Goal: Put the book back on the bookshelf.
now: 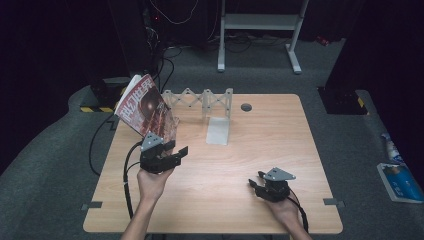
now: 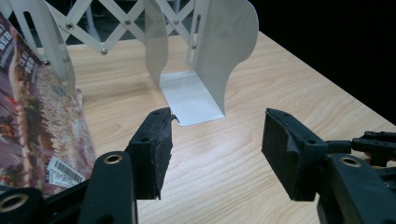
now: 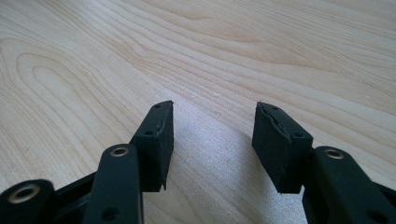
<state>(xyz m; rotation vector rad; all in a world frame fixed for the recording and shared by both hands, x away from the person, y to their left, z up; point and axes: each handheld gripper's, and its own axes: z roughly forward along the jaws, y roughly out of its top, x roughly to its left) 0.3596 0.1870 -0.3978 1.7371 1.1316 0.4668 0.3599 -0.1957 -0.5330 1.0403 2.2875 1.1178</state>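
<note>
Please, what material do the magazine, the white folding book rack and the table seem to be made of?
The magazine looks like glossy printed paper: a shiny colour cover that bends, with a barcode. The white folding book rack seems to be thin painted sheet metal: smooth matte plates, crossed strips joined by rivets. The table shows a light wood grain, probably laminate or veneer; which one the look leaves open.

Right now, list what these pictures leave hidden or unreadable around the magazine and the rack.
- Magazine: cut off by the left edge of the left gripper view; what props it up is unclear.
- Magazine cover text: too small in the high view.
- Expanding rack: its top is cut off by the upper edge of the left gripper view.
</note>
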